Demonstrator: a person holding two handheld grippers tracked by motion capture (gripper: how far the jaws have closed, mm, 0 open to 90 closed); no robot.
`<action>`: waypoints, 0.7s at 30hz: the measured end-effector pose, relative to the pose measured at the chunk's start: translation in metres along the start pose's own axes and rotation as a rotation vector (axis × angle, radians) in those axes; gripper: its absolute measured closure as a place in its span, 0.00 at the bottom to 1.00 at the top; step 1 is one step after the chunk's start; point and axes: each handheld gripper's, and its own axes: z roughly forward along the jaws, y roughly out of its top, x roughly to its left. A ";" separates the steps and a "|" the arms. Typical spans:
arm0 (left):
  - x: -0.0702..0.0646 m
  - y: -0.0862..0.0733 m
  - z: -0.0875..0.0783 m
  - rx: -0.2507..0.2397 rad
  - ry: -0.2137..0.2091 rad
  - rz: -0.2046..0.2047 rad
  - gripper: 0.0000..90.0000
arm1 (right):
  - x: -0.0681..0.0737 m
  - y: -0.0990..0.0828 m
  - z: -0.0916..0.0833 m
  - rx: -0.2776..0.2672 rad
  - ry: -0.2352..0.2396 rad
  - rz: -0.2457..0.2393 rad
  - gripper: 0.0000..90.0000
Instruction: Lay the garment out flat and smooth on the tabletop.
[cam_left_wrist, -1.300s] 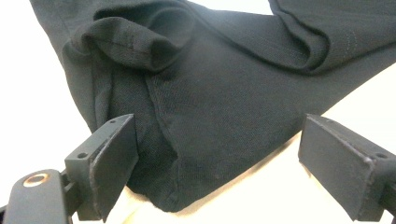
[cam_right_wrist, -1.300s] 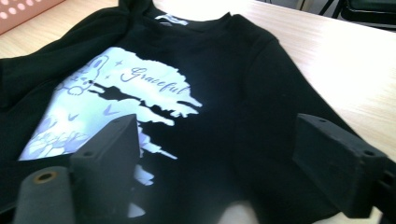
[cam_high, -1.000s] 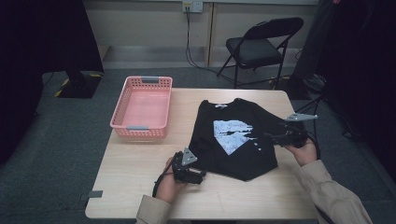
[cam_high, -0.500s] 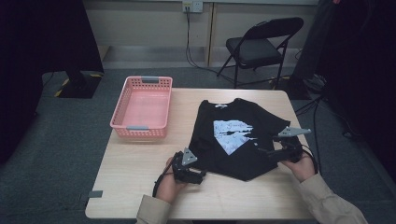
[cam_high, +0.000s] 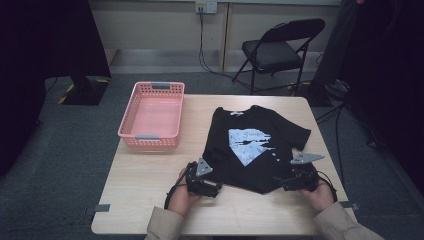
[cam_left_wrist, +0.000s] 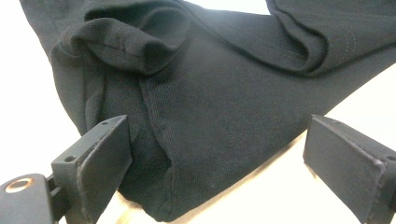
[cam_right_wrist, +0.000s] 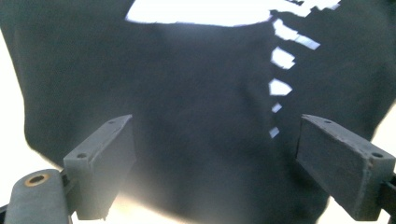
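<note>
t-shirt (cam_high: 255, 145) flat | collar away from person | long axis near-far

Count: one black T-shirt (cam_high: 255, 145), one pink basket (cam_high: 152, 116), one table (cam_high: 150, 200), one folding chair (cam_high: 280, 50), two grippers.

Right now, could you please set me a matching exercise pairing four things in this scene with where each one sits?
Things:
1. pink basket
2. black T-shirt
3. left hand-held gripper
4. folding chair

Places:
A. on the floor beyond the table's far edge
B. at the shirt's near left corner, jaws open
C. on the table's far left part
D. spread flat on the table's right half

Pairs: 1-C, 2-D, 3-B, 4-A
</note>
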 end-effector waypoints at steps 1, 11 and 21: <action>0.000 0.000 0.000 0.000 0.000 -0.001 0.08 | 0.003 -0.003 0.001 0.006 0.000 -0.008 0.12; -0.001 0.000 0.000 -0.001 0.005 -0.004 0.08 | 0.001 -0.014 0.006 -0.001 0.029 0.019 0.11; -0.001 0.000 -0.001 -0.001 0.008 -0.004 0.08 | 0.000 -0.018 0.006 -0.037 0.037 0.013 0.10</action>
